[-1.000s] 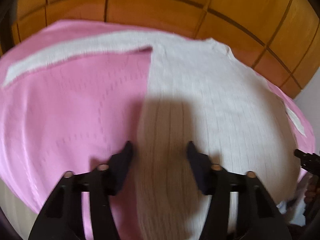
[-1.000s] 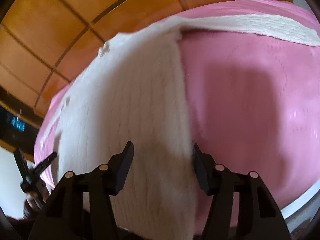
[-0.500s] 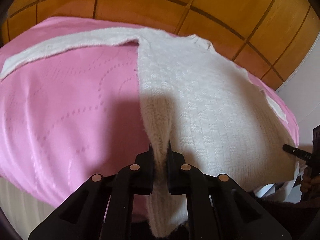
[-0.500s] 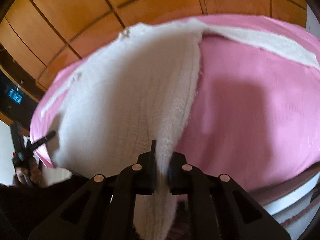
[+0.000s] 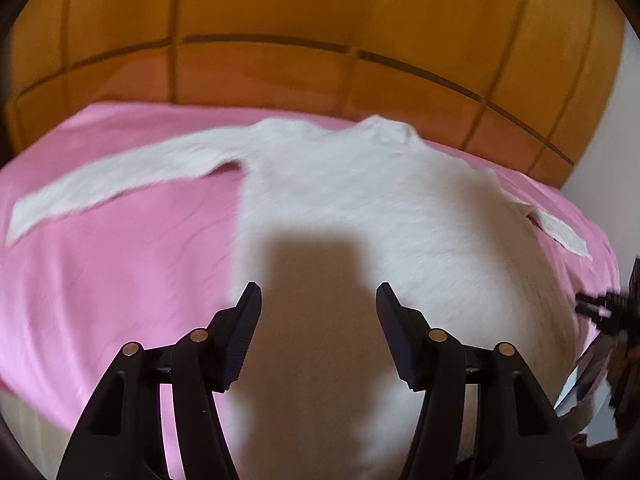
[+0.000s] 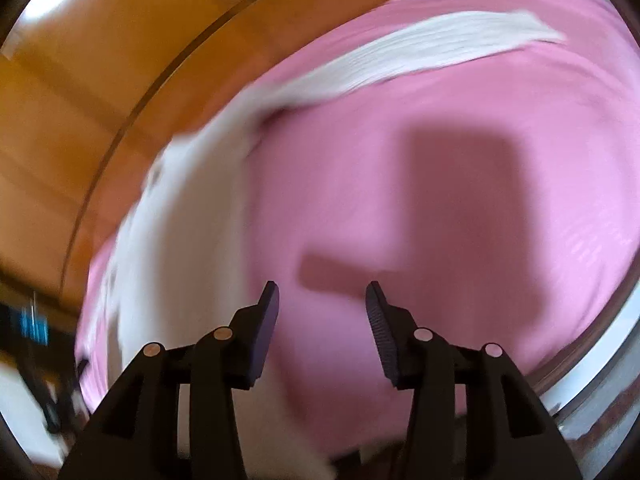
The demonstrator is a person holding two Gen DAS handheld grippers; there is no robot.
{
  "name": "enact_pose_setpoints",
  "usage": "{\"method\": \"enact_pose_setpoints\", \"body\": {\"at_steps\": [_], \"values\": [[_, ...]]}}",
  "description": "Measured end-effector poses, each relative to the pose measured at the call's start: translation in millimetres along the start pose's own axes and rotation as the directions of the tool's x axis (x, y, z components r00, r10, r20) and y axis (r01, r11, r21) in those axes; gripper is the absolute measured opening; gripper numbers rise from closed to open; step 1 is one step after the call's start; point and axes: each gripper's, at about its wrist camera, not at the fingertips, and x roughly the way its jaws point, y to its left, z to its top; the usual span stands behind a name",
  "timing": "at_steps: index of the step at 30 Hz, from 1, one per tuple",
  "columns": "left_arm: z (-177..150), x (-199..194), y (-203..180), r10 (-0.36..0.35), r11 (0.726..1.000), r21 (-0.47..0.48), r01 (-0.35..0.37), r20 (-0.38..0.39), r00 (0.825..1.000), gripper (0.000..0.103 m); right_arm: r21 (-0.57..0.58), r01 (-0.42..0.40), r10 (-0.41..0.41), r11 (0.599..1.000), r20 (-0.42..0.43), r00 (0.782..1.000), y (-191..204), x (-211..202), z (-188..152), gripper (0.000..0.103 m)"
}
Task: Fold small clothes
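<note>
A white knitted sweater (image 5: pixel 360 208) lies flat on a pink bedspread (image 5: pixel 120 272), sleeves spread to both sides. My left gripper (image 5: pixel 319 300) is open and empty, above the sweater's lower body. In the right wrist view, which is blurred, the sweater (image 6: pixel 176 240) lies to the left with one sleeve (image 6: pixel 432 48) stretched across the top. My right gripper (image 6: pixel 322 298) is open and empty over the bare pink bedspread (image 6: pixel 460 200), right of the sweater's side edge.
An orange panelled headboard (image 5: pixel 320 20) stands behind the bed. The other gripper (image 5: pixel 600 308) shows at the right edge of the left wrist view. The bed's near right edge (image 6: pixel 592 360) shows in the right wrist view.
Both grippers were shut on the sweater's lower edge half a second ago; now both are open and have let it go. The right gripper has swung right over the bedspread.
</note>
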Motion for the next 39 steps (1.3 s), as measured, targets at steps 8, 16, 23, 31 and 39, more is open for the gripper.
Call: {"method": "enact_pose_setpoints", "body": {"at_steps": [8, 16, 23, 31, 39], "values": [[7, 65, -67, -0.016, 0.984, 0.178, 0.029, -0.073, 0.997, 0.060, 0.408, -0.021, -0.078, 0.913, 0.227, 0.971, -96, 2, 103, 0.041], [-1, 98, -61, 0.005, 0.988, 0.153, 0.014, -0.127, 0.992, 0.068, 0.564, 0.005, -0.187, 0.826, 0.265, 0.946, -138, 17, 169, 0.019], [-3, 101, -58, 0.008, 0.990, 0.142, 0.010, -0.121, 0.993, 0.073, 0.511, 0.291, -0.437, 0.809, 0.192, 0.879, -146, 14, 202, 0.004], [-2, 103, -56, -0.010, 0.990, 0.138, 0.025, -0.109, 0.994, 0.076, 0.307, 0.285, -0.369, 0.908, 0.266, 0.891, -70, 13, 214, 0.004], [-1, 100, -55, -0.032, 0.993, 0.108, 0.043, -0.103, 0.994, 0.076, -0.060, 0.099, -0.083, 0.993, 0.233, 0.969, 81, 51, 204, 0.004]]}}
